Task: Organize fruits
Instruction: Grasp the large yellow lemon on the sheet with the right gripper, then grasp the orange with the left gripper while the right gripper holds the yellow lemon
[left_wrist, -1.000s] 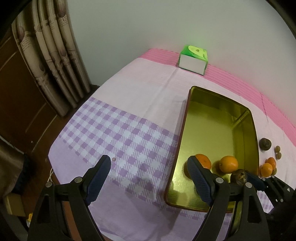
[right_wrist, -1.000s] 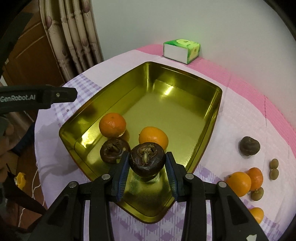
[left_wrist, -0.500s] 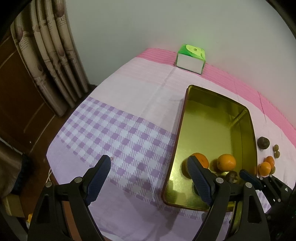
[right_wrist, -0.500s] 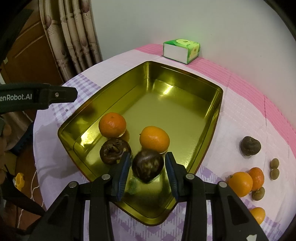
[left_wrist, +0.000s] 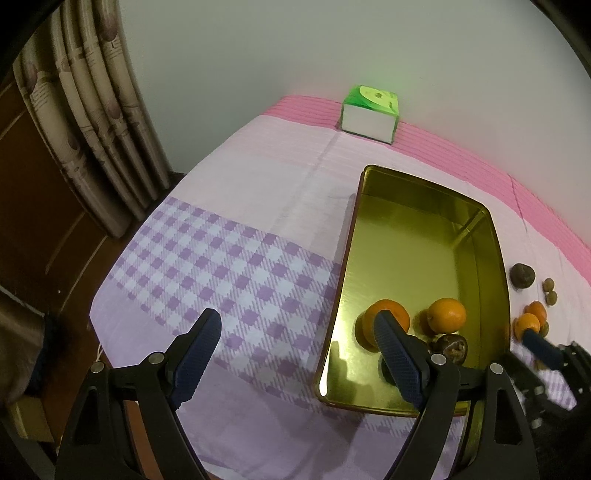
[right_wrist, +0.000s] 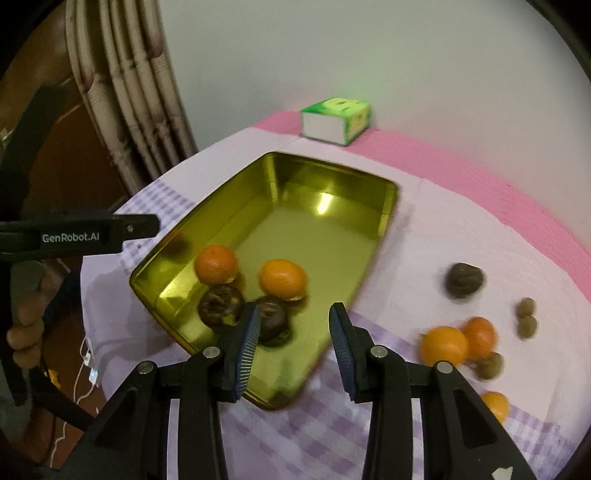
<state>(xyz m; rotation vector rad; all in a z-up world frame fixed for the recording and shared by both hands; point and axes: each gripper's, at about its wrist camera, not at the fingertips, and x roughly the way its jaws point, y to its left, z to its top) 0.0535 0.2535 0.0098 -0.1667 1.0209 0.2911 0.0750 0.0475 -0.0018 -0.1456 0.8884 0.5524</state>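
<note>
A gold tray (right_wrist: 388, 218) holds two oranges (right_wrist: 216, 264) (right_wrist: 283, 278) and two dark brown fruits (right_wrist: 221, 305) (right_wrist: 272, 321). My right gripper (right_wrist: 293, 325) hangs open above the tray's near corner, with nothing between its fingers; the nearer dark fruit lies just left of its left finger. In the left wrist view my left gripper (left_wrist: 295, 332) stands wide open and empty over the checked cloth, its right finger in front of the tray's (left_wrist: 347, 258) left wall. Right of the tray lie another dark fruit (right_wrist: 464, 279), several oranges (right_wrist: 445, 345) and small brownish fruits (right_wrist: 525, 306).
A green and white tissue box (right_wrist: 334, 120) stands at the table's far edge by the wall. Curtains (left_wrist: 92, 110) hang to the left, past the table edge. The left tool's black body (right_wrist: 74, 236) and a person's hand (right_wrist: 26, 314) are at the left.
My right gripper let go of the dark fruit, which dropped into the tray beside the other one. The gripper then rose and swung right. The left gripper kept still.
</note>
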